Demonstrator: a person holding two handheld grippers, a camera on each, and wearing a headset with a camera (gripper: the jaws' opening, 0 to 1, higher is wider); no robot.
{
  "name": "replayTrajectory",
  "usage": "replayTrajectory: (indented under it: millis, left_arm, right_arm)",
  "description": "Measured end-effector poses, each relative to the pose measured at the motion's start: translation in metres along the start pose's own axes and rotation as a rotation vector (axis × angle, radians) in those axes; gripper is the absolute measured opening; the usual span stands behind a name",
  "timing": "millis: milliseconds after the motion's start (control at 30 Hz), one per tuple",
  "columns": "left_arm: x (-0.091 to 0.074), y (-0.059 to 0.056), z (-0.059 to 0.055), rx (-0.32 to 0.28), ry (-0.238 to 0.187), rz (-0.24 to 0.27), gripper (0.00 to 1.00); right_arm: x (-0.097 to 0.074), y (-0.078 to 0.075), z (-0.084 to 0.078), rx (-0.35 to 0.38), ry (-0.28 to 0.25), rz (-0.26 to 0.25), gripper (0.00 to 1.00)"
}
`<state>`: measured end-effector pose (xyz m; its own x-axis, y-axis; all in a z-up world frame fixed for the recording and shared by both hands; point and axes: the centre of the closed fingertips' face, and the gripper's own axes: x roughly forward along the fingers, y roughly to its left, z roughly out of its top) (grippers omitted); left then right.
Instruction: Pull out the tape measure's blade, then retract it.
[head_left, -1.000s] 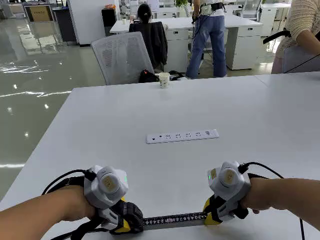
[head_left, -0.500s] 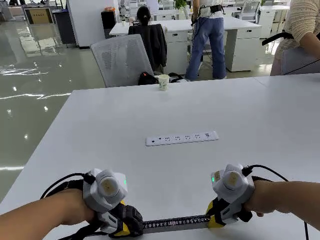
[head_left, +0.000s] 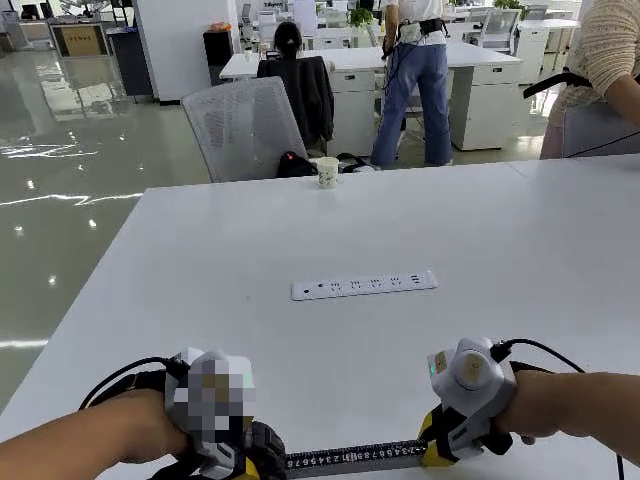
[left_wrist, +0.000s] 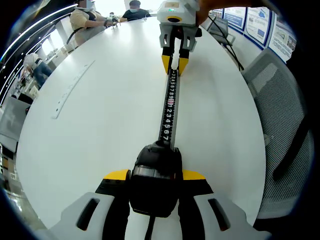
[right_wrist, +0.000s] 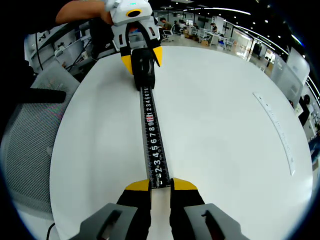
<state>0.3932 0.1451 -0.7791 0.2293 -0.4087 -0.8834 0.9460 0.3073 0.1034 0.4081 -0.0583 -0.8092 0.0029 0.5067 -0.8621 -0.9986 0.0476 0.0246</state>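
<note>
- Left claw (left_wrist: 155, 176): clamped round the tape measure case (right_wrist: 144, 69), at the near edge of the surface (head_left: 420, 215).
- Right claw (right_wrist: 160, 186): closed on the tip of the blade (right_wrist: 152, 132), which lay stretched between both.
- Handling, judged: draw wanted straight and level, case held steady.

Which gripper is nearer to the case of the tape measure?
Left. The left gripper grips the tape measure case; the right gripper pinches the blade at its far end.

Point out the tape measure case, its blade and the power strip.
tape measure case (left_wrist: 156, 170), left gripper view, top of black housing.
blade (right_wrist: 152, 135), right gripper view, mid numbered strip.
power strip (head_left: 365, 285), head view, centre of face.
</note>
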Motion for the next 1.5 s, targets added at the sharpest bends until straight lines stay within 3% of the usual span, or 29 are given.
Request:
replayTrajectory:
  millis: [1500]
  left_arm:
    - [0.000,0.000,0.000,0.000,0.005,-0.001,0.31]
  right_arm:
    - [-0.014,-0.004,-0.023,0.030,0.012,-0.013,0.10]
